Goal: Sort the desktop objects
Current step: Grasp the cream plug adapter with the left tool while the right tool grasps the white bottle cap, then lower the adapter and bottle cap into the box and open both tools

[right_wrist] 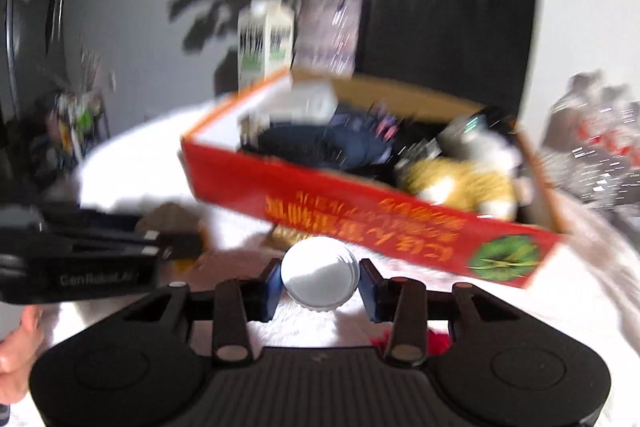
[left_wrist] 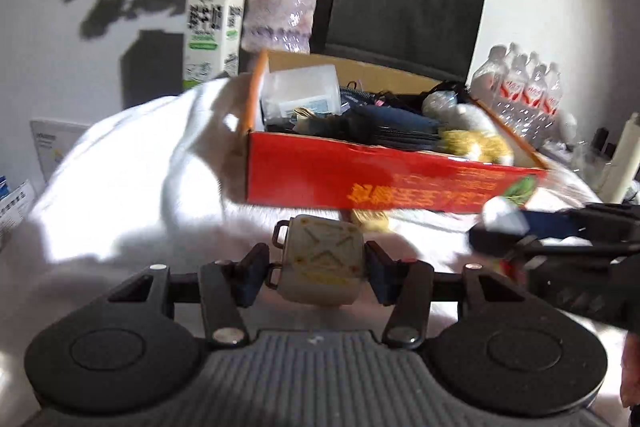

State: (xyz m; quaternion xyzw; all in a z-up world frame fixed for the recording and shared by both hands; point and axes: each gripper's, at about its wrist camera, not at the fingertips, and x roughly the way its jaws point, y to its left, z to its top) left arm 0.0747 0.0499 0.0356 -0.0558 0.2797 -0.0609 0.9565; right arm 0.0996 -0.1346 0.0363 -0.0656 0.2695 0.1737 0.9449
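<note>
Spreading across the whole table is a rumpled white cloth (left_wrist: 120, 187), and on it sits the red cardboard box (left_wrist: 360, 179), open-topped and crowded with a clear plastic container (left_wrist: 300, 91), dark pouches and cables, and a yellow-and-white plush toy (left_wrist: 476, 143). Behind the box, against the wall, stands a black paper bag (left_wrist: 404, 7) with a green clip on its handles, a glass vase (left_wrist: 280, 11) of purple flowers, and a white milk carton (left_wrist: 212, 27). To the right of the box is a shrink-wrapped pack of water bottles (left_wrist: 524, 91). The box's red front wall, printed with yellow characters, stands directly ahead of both tools and close to them.

The left tool (left_wrist: 320, 267) is closed partway on a small cream square pouch (left_wrist: 322, 259) with yellow stitched lines and metal rings on its left edge; the blue pads press both of its sides. It hangs just before the box's front wall.

The right tool (right_wrist: 320, 279) grips a round white cap (right_wrist: 320, 275) with a ribbed edge, pads touching it on either side, also just short of the box. Motion blur smears much of the right wrist view.
</note>
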